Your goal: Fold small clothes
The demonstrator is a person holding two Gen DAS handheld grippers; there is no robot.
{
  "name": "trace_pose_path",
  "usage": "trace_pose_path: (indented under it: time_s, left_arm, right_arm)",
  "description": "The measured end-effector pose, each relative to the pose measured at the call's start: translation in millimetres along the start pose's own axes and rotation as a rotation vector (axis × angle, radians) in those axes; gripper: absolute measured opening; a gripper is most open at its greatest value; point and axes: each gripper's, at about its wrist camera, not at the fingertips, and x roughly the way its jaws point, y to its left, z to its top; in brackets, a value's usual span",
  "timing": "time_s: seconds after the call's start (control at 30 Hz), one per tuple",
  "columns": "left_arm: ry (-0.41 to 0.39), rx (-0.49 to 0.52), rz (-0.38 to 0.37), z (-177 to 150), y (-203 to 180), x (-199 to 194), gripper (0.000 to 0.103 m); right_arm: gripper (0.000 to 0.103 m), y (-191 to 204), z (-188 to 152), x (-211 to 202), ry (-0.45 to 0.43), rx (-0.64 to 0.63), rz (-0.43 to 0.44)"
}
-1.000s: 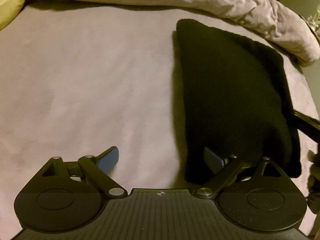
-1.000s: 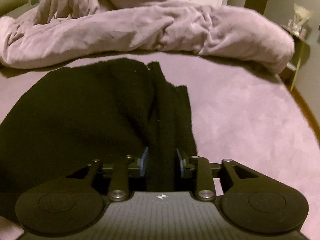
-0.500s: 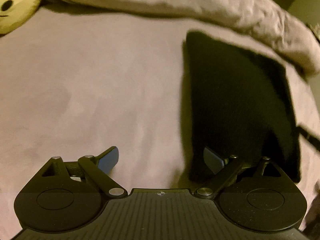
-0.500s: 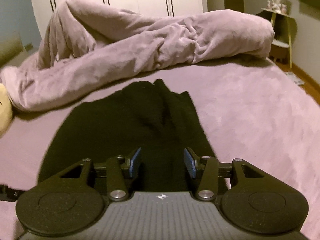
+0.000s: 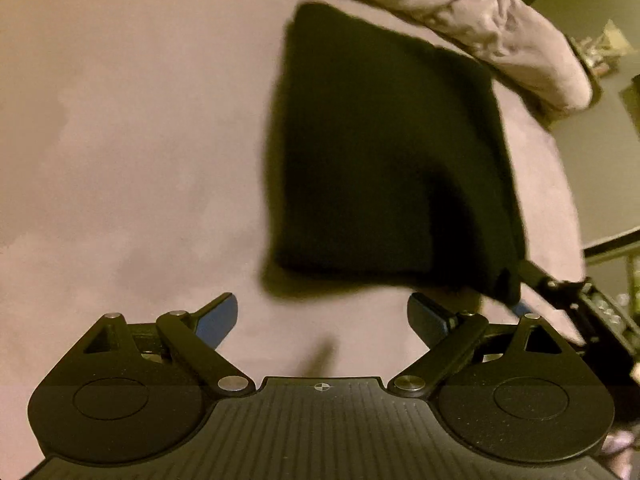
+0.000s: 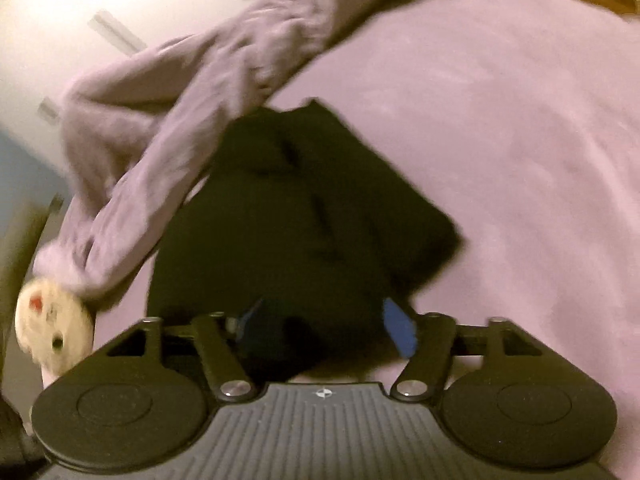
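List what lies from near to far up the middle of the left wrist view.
Left tongs, bare bed sheet, folded black garment, bunched blanket.

No readable text, label, brand or number shows in either view; only a small crosshair mark sits on each gripper's ribbed body.
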Motion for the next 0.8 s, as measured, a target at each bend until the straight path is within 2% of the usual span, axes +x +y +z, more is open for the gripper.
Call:
trace_pose_path:
  time_s: [0.07,0.13,0.23,0.27,0.3,0.33,0.37,0.4,0.5,0.57,0.63,0.7,0.73,0.8]
  left_arm:
    - [-0.028,0.018,-0.007,-0.2,-6.3,7.4,0.095]
    - [-0.058,0.081,0.039,3.1,-15.8,17.2,0.095]
    - [-0.042,0.132,0.094,7.9,-24.1,33.2,0.095]
    - [-0.044,0.137,0.107,9.3,-23.9,35.6,0.095]
    - [-0.048,0.146,0.121,10.3,-24.8,38.6,0.095]
    - [-0.046,0.153,0.134,11.5,-25.0,41.1,0.095]
    - [-0.041,0.157,0.147,12.4,-24.2,43.8,0.095]
    - [-0.034,0.159,0.155,12.3,-22.4,46.3,0.095]
    - [-0.044,0.173,0.192,15.1,-23.7,51.0,0.095]
    - [-0.071,0.17,0.23,14.3,-21.0,50.4,0.095]
    - [-0.092,0.119,0.304,16.5,-13.6,51.0,0.093]
    - [-0.076,0.08,0.319,17.5,-5.0,50.4,0.092]
    - [-0.072,0.073,0.3,16.6,-2.1,47.0,0.092]
    - [-0.08,0.089,0.303,13.1,-0.6,34.8,0.092]
  right_arm:
    - [0.067,-18.9,-2.2,2.7,0.015,0.121,0.043]
    - [0.067,-33.4,-5.3,9.5,0.023,0.228,0.107]
    - [0.067,-44.6,-2.6,30.1,0.053,0.309,0.149]
    - [0.062,-46.1,-1.2,35.5,0.057,0.331,0.186]
    - [0.051,-45.1,0.2,39.9,0.059,0.338,0.213]
    - [0.046,-40.4,4.2,43.2,0.058,0.318,0.211]
    - [0.033,-34.9,8.3,42.7,0.047,0.28,0.208]
    - [0.028,-28.9,13.0,38.8,0.028,0.23,0.205]
    - [0.021,-9.6,27.1,23.1,-0.059,0.082,0.178]
    - [0.019,-3.3,33.3,11.2,-0.131,-0.004,0.123]
    - [0.006,-1.1,36.8,10.1,-0.166,-0.085,0.01]
    - [0.007,-9.1,39.2,21.9,-0.103,-0.119,-0.128]
    - [0.007,-15.2,39.9,25.0,-0.064,-0.102,-0.135]
    - [0.008,-16.7,38.6,17.2,-0.078,-0.103,-0.082]
